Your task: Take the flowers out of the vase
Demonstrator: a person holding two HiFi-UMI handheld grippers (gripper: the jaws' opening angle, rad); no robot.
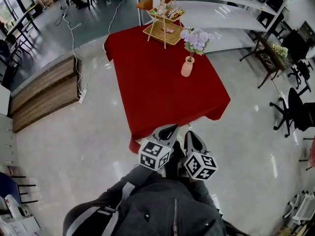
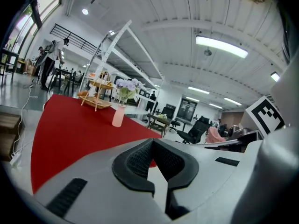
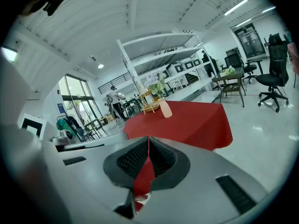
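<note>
Flowers lilac, fluffy, in slim pink vase; left tongs, right tongs closed, empty.

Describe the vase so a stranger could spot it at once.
Start at the table with the red cloth. Near its far end, just this side of the wicker stand, stands a small pale pink vase. It alone holds lilac flowers.

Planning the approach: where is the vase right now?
In the head view the pink vase stands upright on the red table, toward its far right corner, beside the wicker stand.
</note>
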